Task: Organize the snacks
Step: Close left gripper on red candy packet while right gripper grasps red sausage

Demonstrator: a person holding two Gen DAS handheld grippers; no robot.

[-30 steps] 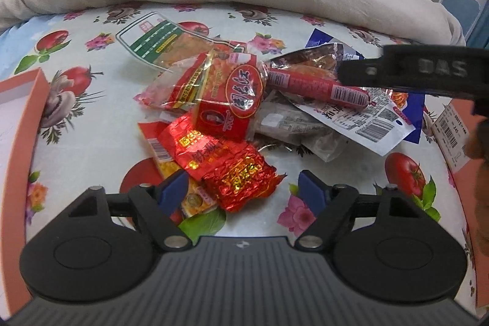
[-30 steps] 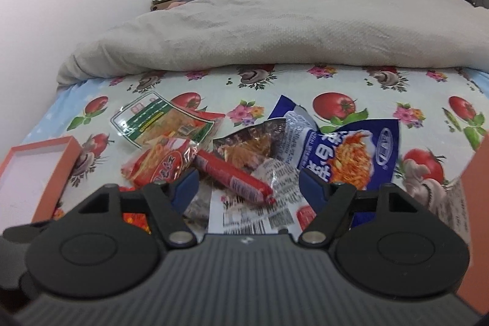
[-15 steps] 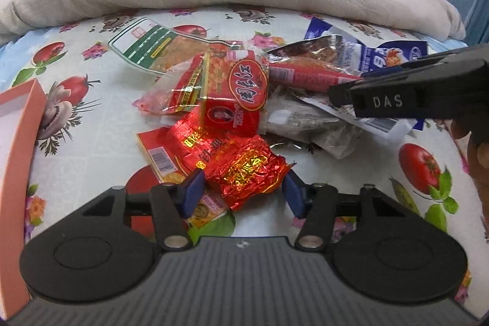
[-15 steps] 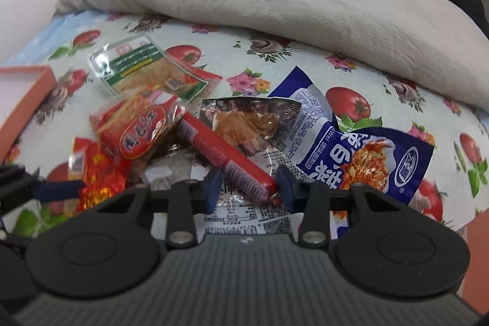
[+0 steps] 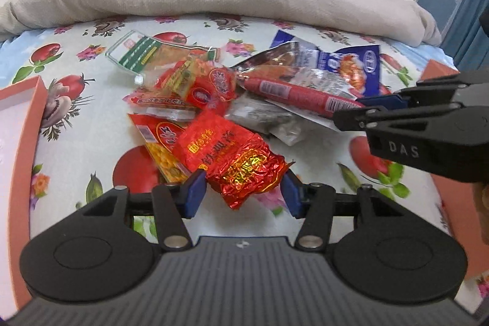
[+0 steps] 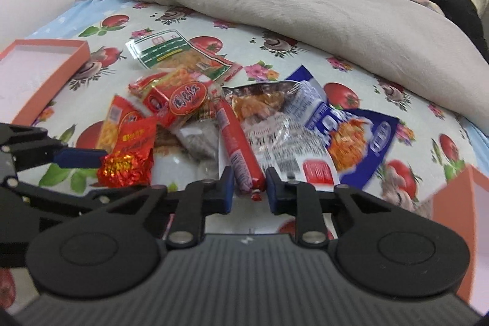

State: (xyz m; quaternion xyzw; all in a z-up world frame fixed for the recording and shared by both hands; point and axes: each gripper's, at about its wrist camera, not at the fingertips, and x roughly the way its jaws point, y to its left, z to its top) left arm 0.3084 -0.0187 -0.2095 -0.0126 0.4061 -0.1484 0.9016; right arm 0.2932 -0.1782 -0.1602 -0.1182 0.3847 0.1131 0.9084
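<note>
Bedsheet (image 5: 91,148) with tomato print carries the snack pile. Left gripper (image 5: 241,193) clamps the red foil pouch (image 5: 235,161). Right gripper (image 6: 248,188), jaws just closed, pinches the red sausage stick (image 6: 237,148).

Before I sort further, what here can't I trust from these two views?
- Orange box: left wrist view, cut off by the left edge; contents unseen.
- Second orange box: right wrist view, cut off at the right edge, blurred.
- Grey packet: mostly buried under the sausage and red packs.
- Printed labels: too small and blurred in both views.
</note>
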